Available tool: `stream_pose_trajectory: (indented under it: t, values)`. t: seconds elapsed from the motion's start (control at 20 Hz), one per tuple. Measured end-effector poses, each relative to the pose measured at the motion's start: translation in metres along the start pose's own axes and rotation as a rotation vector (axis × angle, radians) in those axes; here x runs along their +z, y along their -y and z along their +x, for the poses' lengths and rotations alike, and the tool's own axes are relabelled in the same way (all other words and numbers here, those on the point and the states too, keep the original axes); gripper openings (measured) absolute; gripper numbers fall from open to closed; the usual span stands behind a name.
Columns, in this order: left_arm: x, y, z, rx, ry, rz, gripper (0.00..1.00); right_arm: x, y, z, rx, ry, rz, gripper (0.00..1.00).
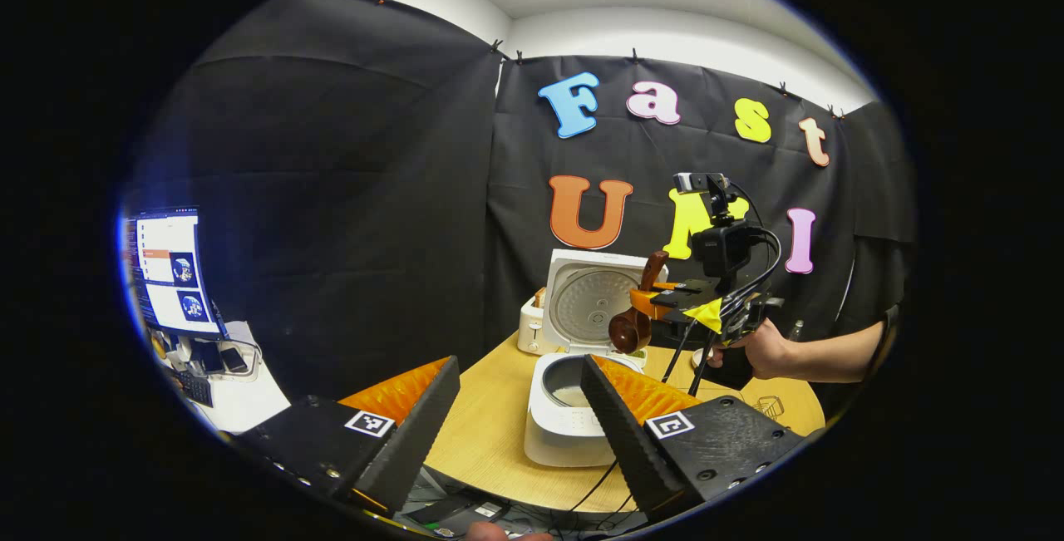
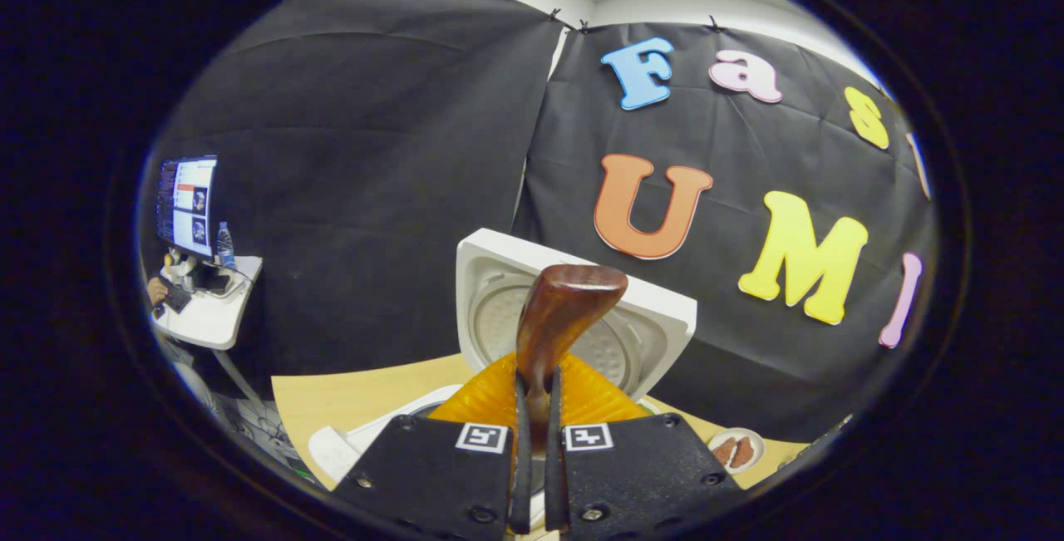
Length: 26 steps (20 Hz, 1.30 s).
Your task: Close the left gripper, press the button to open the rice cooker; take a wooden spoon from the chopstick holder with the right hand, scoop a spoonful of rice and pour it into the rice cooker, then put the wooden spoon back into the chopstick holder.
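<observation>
The white rice cooker (image 1: 559, 433) stands on the round wooden table (image 1: 486, 433) with its lid (image 1: 592, 304) raised, and white rice (image 1: 572, 395) lies in its pot. My left gripper (image 1: 519, 368) hangs in front of the cooker, open wide and holding nothing. A hand (image 1: 765, 350) holds my right gripper (image 1: 657, 302) above the pot's far right rim. It is shut on the brown wooden spoon (image 1: 632, 327), whose bowl hangs down over the pot. In the right gripper view the spoon's handle (image 2: 559, 312) rises from between the closed fingers of that gripper (image 2: 536, 395), in front of the cooker lid (image 2: 644, 325).
A white toaster (image 1: 530, 327) stands left of the cooker at the back of the table. A small plate with food (image 2: 736, 450) sits to the right. Off to the left is a desk with a monitor (image 1: 170, 271) and a water bottle (image 2: 223, 243). Cables (image 1: 607, 483) hang at the table's front edge.
</observation>
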<state>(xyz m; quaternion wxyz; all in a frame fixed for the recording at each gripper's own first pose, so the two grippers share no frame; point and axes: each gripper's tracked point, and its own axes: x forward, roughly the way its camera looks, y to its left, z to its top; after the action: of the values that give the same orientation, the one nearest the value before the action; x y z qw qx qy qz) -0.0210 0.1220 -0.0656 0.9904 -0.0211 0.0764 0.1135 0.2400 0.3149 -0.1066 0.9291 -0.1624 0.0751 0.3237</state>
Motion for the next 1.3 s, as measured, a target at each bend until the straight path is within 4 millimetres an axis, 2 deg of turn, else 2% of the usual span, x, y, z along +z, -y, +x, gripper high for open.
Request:
stream_pose_trajectory:
  t: [0.2,0.3,0.45,0.6,0.95,1.15,1.3]
  values:
    - [0.003,0.003,-0.002,-0.006,0.003,0.003,0.94,0.002,0.003,-0.006,-0.003,0.007,0.049,0.12]
    - [0.005,0.007,-0.001,-0.012,0.006,0.004,0.94,0.004,0.010,-0.011,-0.004,0.005,0.105,0.12]
    - [0.006,0.021,0.001,-0.037,0.000,-0.007,0.94,0.004,0.021,-0.022,0.004,0.003,0.216,0.12]
    - [0.005,0.041,0.007,-0.075,-0.006,0.003,0.94,0.003,0.045,-0.039,-0.005,-0.004,0.344,0.12]
    - [0.002,0.087,0.029,-0.206,-0.014,0.065,0.94,-0.007,0.126,-0.114,-0.099,0.008,0.574,0.12]
    - [-0.001,0.110,0.044,-0.262,-0.016,0.079,0.94,-0.023,0.174,-0.167,-0.204,0.021,0.631,0.12]
    - [-0.004,0.126,0.057,-0.298,-0.019,0.101,0.95,-0.043,0.207,-0.206,-0.298,0.017,0.648,0.12]
